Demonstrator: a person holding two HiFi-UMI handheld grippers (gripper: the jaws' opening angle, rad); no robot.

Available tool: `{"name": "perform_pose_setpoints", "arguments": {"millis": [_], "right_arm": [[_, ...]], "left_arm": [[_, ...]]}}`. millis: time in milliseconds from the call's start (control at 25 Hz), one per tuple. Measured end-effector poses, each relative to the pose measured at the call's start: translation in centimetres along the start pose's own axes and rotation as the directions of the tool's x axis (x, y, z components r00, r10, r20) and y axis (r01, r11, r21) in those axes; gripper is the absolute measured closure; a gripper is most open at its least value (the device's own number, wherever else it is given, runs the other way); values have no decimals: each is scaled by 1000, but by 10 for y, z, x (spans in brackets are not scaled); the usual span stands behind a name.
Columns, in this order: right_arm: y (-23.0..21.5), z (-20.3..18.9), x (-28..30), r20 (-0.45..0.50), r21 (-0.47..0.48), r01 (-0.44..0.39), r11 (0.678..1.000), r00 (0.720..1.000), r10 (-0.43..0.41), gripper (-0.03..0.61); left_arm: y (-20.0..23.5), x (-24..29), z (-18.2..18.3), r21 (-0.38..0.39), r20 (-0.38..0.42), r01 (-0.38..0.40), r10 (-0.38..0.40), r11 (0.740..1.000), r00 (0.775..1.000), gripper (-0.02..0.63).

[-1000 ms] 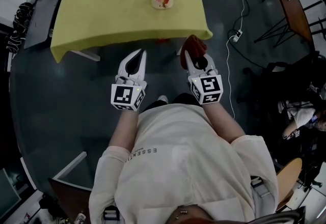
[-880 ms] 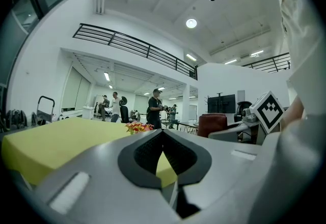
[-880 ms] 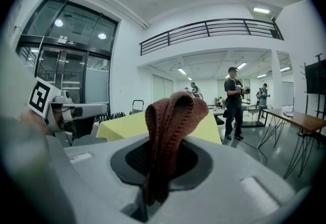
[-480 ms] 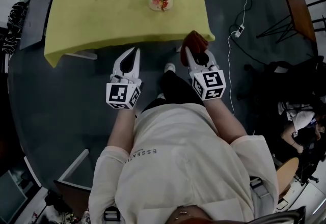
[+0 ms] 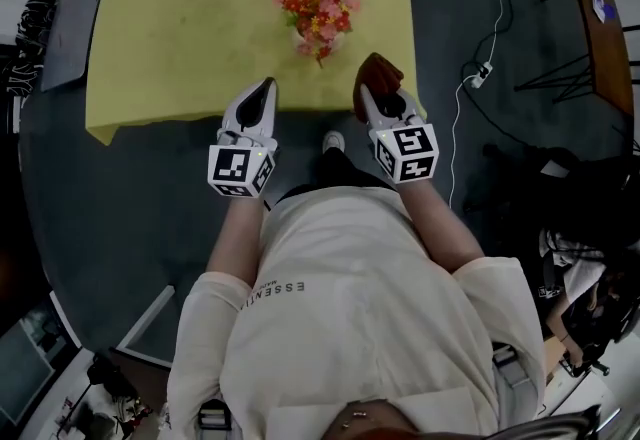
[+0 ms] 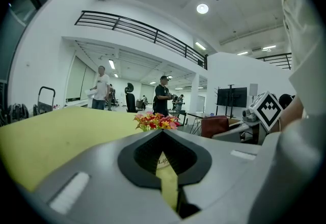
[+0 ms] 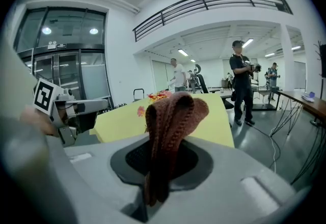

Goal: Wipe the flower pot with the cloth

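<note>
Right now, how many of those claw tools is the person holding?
2. The left gripper, shut and empty, is at the yellow table's near edge; the right gripper, beside it, grips a brown cloth. None seem hidden.

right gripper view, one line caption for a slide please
Right tool clamped on a brown knitted cloth, with the flowers on the yellow table just beyond.

Ribbed, coarse-knit cloth point(image 7: 170, 126); left gripper point(image 5: 266, 88) and right gripper point(image 5: 368, 96) smooth matt plastic; surface point(image 5: 180, 28) under matt yellow fabric; floor point(image 5: 130, 218) faintly glossy.
</note>
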State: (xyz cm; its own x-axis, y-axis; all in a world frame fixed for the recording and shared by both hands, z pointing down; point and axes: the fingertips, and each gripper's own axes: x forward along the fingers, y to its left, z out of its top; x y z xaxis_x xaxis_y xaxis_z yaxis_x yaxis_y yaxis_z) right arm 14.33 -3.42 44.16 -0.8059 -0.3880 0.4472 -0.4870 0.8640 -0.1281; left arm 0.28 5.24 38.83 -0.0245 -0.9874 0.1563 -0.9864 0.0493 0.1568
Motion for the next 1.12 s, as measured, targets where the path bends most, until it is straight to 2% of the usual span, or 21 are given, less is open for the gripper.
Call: {"name": "perform_pose_setpoints", "arguments": {"millis": [280, 560, 840, 960, 1120], "right_arm": [[-11, -14, 53, -95, 0, -95, 996, 991, 94, 531], [2, -27, 87, -178, 56, -162, 985, 969, 170, 531], [44, -48, 117, -275, 106, -308, 945, 905, 326, 531], [63, -49, 130, -294, 89, -361, 928, 881, 371, 531], [77, -51, 151, -313, 72, -400, 914, 861, 402, 531]], "left_arm": [[25, 50, -17, -20, -59, -9, 8, 1000, 998, 601], [40, 89, -37, -35, -133, 58, -62, 998, 989, 601], [42, 134, -66, -47, -208, 180, -186, 982, 960, 601], [43, 143, -77, -46, -260, 207, -211, 977, 942, 601], [45, 143, -78, -59, -260, 237, -245, 970, 934, 601]]}}
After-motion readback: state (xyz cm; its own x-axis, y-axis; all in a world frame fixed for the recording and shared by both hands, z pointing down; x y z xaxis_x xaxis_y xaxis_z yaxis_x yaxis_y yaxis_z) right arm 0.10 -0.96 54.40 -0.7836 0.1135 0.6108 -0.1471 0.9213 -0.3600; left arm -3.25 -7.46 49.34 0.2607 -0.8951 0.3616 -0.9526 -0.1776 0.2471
